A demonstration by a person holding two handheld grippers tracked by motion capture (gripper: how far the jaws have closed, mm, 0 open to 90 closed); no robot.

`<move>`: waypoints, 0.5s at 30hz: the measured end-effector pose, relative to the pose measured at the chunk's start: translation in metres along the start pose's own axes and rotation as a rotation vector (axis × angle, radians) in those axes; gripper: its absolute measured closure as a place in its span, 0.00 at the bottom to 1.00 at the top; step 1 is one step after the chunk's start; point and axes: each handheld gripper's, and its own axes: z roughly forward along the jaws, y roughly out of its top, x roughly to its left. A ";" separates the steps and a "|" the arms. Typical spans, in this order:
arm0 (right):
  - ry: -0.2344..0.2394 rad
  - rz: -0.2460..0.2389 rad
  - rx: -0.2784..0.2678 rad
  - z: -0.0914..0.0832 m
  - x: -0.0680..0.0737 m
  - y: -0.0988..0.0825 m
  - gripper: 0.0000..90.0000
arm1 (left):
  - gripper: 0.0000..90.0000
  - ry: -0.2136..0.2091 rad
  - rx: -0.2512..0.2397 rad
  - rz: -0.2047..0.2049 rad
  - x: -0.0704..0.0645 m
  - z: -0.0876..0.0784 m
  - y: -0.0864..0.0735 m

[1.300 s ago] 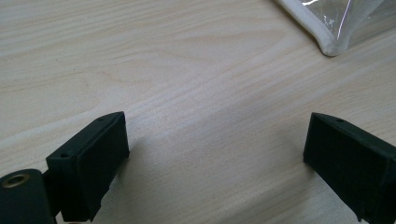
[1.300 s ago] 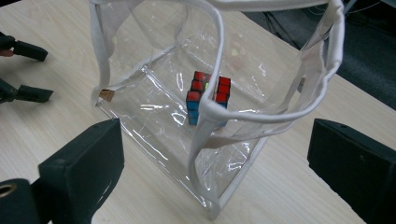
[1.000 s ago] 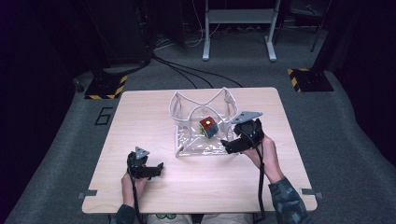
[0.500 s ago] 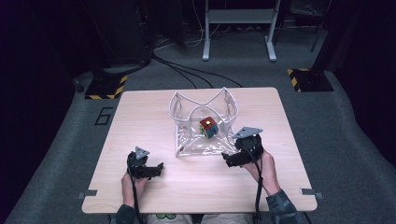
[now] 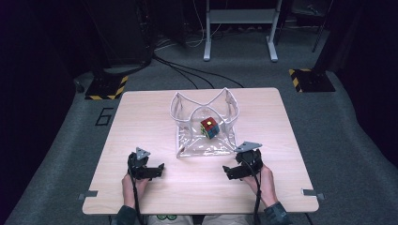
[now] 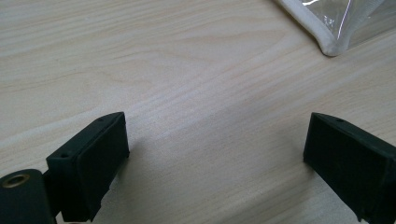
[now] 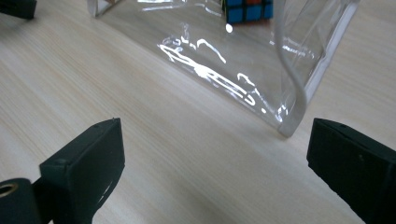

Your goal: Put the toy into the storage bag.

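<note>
A clear plastic bag [image 5: 204, 125] with white trim stands open in the middle of the table, and a colourful puzzle cube [image 5: 210, 127] sits inside it. My left gripper [image 5: 155, 170] rests open on the wood in front of the bag's left corner, its jaws wide over bare table [image 6: 217, 135]. That bag corner [image 6: 329, 44] lies beyond them. My right gripper [image 5: 231, 171] is open too, just in front of the bag's right corner. In the right gripper view the bag [image 7: 224, 60] and cube [image 7: 247, 11] lie ahead of the spread jaws [image 7: 215, 144], apart from them.
The light wooden table [image 5: 141, 117] has bare wood left, right and in front of the bag. Past its far edge are grey floor, black cables [image 5: 187, 72] and a metal stand [image 5: 239, 28]. Hazard-striped plates [image 5: 105, 86] sit on the floor.
My right gripper has drawn back from the bag's right side toward the table's near edge and now points left. The left gripper, the bag and the cube have stayed put.
</note>
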 end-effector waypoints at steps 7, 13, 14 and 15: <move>-0.014 0.030 0.007 0.013 0.005 -0.020 0.04 | 0.07 0.000 0.000 0.001 0.000 0.000 0.000; -0.044 0.038 0.008 0.023 0.007 -0.033 0.04 | 0.07 0.000 0.000 0.000 0.000 0.000 0.000; -0.042 0.037 0.006 0.025 0.007 -0.035 0.04 | 0.07 0.000 0.000 0.000 0.000 0.000 0.000; -0.042 0.036 0.005 0.027 0.007 -0.037 0.04 | 0.07 0.000 0.000 0.000 0.000 0.000 0.000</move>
